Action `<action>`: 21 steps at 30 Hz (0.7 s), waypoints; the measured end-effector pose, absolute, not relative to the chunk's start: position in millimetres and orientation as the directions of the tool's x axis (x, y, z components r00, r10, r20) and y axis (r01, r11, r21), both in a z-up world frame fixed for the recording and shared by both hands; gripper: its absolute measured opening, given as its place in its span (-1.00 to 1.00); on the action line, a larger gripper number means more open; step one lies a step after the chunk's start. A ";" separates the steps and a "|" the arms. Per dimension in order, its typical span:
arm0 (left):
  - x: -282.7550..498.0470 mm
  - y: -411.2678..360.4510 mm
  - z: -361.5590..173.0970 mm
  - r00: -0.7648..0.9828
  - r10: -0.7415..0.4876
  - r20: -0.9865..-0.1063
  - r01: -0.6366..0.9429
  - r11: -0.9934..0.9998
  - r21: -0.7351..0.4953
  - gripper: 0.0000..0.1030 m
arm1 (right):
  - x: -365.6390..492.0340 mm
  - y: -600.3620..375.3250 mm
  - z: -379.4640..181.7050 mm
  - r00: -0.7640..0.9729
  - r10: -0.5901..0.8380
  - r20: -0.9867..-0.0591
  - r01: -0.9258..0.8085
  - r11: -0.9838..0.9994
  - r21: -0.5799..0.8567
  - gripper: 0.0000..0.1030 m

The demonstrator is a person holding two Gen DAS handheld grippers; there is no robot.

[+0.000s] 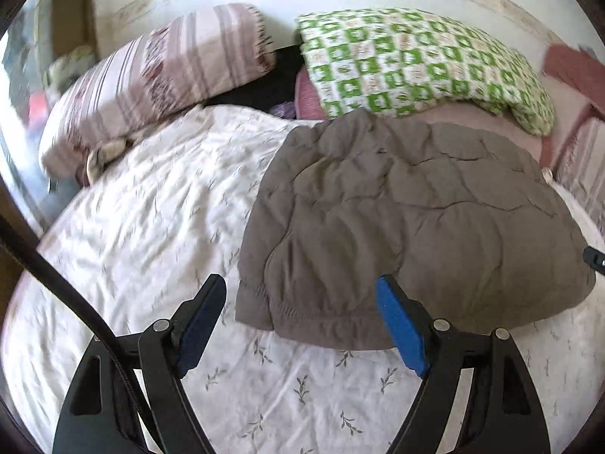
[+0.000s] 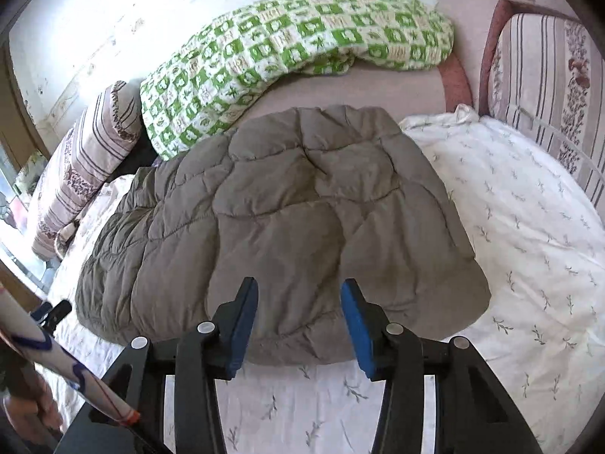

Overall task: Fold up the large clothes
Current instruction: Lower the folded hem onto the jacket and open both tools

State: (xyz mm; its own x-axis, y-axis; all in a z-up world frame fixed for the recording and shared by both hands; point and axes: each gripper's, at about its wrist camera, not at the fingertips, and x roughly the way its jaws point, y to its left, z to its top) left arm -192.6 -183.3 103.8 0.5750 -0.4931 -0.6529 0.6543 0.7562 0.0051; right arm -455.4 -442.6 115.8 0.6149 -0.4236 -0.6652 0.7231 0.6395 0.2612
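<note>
the left tool point(image 1: 300, 295) hangs with its pads apart and empty over the bed sheet point(image 1: 151, 208), its right pad overlapping the near hem of the brown quilted jacket point(image 1: 397, 219), which spreads ahead and to the right. the right tool point(image 2: 300, 299), pads narrower but apart and gripping nothing, sits over the jacket's near edge point(image 2: 302, 208), garment lying folded flat on the bed. beyond it lie a green checked blanket point(image 2: 295, 45) and a striped pillow point(image 1: 159, 72).
</note>
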 end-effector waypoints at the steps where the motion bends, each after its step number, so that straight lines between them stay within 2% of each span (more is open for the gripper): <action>1: -187.6 -182.1 97.6 0.575 -0.488 -0.656 0.642 0.767 -0.008 0.58 | -452.2 -441.5 114.3 0.613 -0.432 -0.662 0.724 0.642 0.252 -0.03; 5: -166.2 -191.8 67.5 0.511 -0.480 -0.713 0.649 0.759 -0.046 0.58 | -435.3 -450.4 86.8 0.577 -0.416 -0.703 0.730 0.648 0.216 -0.03; 8: -154.8 -202.3 47.9 0.464 -0.453 -0.761 0.647 0.760 -0.058 0.69 | -423.3 -457.2 72.1 0.549 -0.392 -0.739 0.726 0.661 0.189 -0.03; 12: -134.2 -198.8 36.9 0.351 -0.494 -0.795 0.604 0.769 -0.211 0.75 | -413.5 -461.7 59.3 0.525 -0.391 -0.756 0.733 0.659 0.169 0.00; 18: -132.2 -182.0 50.8 0.321 -0.545 -0.775 0.572 0.763 -0.301 0.75 | -429.0 -465.0 66.9 0.589 -0.355 -0.726 0.696 0.680 0.232 0.02; 20: -129.6 -168.0 62.0 0.335 -0.563 -0.755 0.547 0.769 -0.330 0.75 | -444.2 -467.4 74.3 0.636 -0.325 -0.700 0.679 0.667 0.307 0.09; 21: -126.2 -160.3 66.4 0.340 -0.575 -0.744 0.530 0.771 -0.354 0.75 | -456.2 -469.6 78.0 0.656 -0.320 -0.683 0.677 0.649 0.346 0.18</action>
State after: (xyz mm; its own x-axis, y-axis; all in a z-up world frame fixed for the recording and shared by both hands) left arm -126.2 -160.3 66.4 0.3404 -0.5753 -0.7438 0.5297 0.7709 -0.3538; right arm -456.2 -469.6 78.0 0.6559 -0.3204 -0.6835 0.6774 0.6493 0.3457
